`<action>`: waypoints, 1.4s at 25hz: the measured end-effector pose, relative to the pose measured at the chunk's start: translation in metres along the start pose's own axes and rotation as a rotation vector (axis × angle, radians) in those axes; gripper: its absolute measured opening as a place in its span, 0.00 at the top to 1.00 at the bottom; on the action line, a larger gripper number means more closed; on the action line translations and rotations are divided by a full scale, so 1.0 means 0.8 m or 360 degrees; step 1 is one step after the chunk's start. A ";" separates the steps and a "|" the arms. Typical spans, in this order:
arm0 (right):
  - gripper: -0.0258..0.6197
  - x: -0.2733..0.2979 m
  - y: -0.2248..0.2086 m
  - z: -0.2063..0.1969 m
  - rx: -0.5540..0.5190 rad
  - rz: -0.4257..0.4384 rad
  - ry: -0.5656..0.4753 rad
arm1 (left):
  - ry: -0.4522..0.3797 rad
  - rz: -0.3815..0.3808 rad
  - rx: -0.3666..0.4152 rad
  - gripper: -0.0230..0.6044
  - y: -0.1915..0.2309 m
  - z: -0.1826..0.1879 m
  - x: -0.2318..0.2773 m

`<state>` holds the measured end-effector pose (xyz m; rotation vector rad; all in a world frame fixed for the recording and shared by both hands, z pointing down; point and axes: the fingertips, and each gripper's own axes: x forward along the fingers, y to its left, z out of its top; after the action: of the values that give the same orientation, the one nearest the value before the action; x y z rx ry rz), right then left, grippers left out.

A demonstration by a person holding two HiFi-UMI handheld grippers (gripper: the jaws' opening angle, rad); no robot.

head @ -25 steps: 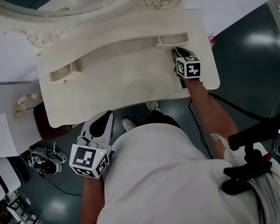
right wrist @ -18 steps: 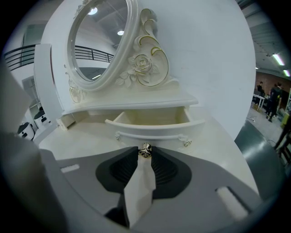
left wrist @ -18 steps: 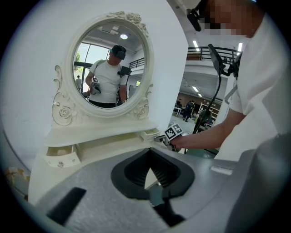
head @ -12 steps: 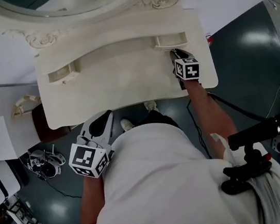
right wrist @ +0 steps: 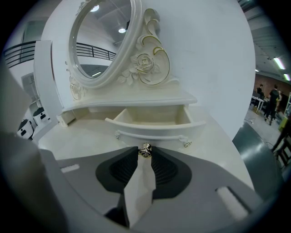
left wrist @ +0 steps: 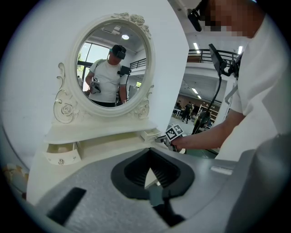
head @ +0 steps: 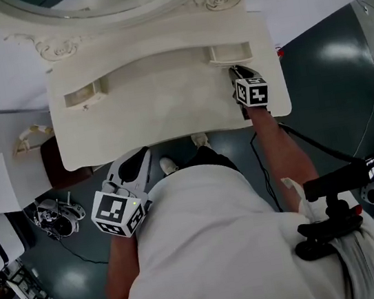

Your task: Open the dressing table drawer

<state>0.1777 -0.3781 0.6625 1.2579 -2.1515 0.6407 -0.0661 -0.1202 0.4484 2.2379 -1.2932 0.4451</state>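
Your right gripper (right wrist: 144, 154) has its fingers clamped on the small round metal knob (right wrist: 145, 149) of the cream wooden drawer (right wrist: 154, 129). The drawer looks light and stiff and the knob slippery, so pull straight. The left gripper (left wrist: 152, 169) has its fingers closed and empty.

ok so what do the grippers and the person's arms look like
The left gripper and right gripper are grey moulded shells with black ribbed fingers, each carrying a white cube with black square markers. The person wears a white short-sleeved shirt.
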 end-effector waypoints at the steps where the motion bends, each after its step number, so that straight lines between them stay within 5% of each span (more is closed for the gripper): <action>1: 0.82 0.000 0.001 0.000 0.0001 -0.0002 0.0000 | 0.0000 0.0000 -0.0002 0.96 0.001 -0.001 -0.002; 18: 0.74 -0.020 0.007 -0.024 0.0061 -0.0077 0.0037 | 0.0010 -0.0048 0.0028 0.96 0.018 -0.015 -0.031; 27: 0.93 -0.077 0.064 -0.071 0.0031 -0.0032 0.0096 | -0.0002 -0.0115 0.0087 0.96 0.024 -0.029 -0.052; 35: 0.96 -0.130 0.142 -0.102 -0.0024 0.0071 0.0144 | -0.0025 -0.0150 0.0111 0.96 0.034 -0.047 -0.082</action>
<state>0.1369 -0.2102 0.6383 1.1534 -2.1112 0.6855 -0.1233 -0.0632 0.4527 2.3533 -1.1911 0.4445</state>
